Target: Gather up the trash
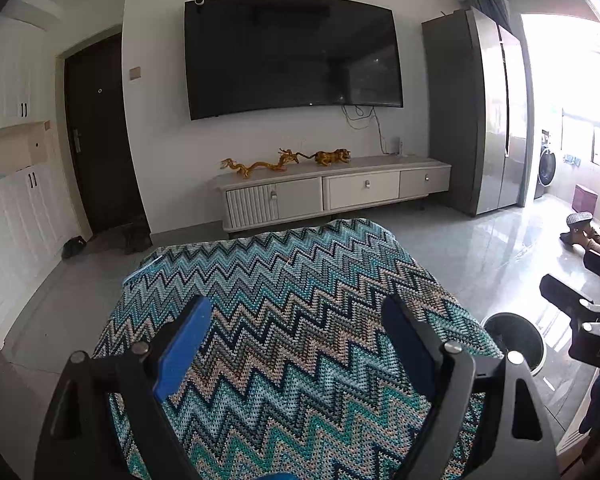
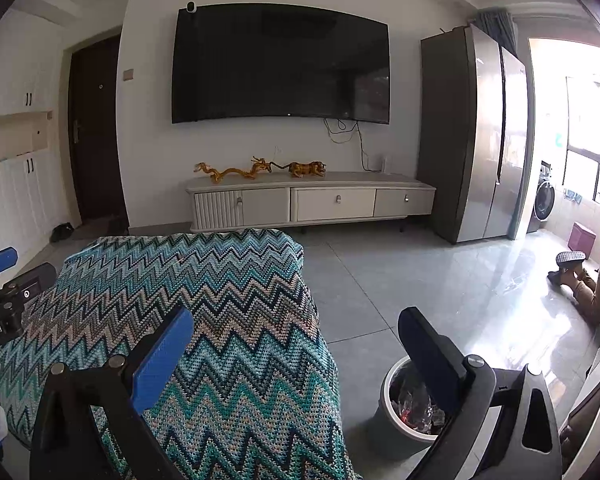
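The left gripper hangs above the table covered with a zigzag cloth. Its 2 jaws stand wide apart and hold nothing; the blue pads touch nothing. To the right of it, the right gripper is also spread wide and empty, with 1 finger over the cloth edge and the other over the trash bin. The bin stands on the floor just beside the table, and crumpled wrappers lie inside it.

Wall-mounted TV above a low cabinet; grey tiled floor; bright window at right.
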Demonstrator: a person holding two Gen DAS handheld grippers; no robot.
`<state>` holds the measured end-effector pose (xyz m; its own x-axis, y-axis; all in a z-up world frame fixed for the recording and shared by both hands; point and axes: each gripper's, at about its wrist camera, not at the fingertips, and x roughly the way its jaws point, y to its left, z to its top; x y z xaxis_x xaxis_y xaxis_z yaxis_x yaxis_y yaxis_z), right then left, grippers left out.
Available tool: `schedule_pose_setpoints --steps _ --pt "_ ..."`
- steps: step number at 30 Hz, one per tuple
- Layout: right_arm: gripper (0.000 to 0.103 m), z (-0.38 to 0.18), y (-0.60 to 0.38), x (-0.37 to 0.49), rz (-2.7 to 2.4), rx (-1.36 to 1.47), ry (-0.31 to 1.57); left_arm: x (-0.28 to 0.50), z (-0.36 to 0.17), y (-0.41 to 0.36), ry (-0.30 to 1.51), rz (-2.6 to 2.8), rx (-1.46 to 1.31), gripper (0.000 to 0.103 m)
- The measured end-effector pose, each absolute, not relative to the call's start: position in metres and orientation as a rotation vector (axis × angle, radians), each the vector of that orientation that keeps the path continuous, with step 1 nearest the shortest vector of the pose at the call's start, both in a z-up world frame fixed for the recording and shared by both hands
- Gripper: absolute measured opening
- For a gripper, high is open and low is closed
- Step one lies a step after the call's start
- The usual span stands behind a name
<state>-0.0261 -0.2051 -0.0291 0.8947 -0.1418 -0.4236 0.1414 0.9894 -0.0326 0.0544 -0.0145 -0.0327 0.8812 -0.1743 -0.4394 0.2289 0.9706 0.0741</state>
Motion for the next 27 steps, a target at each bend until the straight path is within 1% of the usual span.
schedule_pose_setpoints --steps 27 --pt "0.103 -0.0354 -0.2130 -0.0245 -0.196 -0.003 0.442 0.0564 -0.0365 -0.0204 0.445 -0.230 0.124 0.087"
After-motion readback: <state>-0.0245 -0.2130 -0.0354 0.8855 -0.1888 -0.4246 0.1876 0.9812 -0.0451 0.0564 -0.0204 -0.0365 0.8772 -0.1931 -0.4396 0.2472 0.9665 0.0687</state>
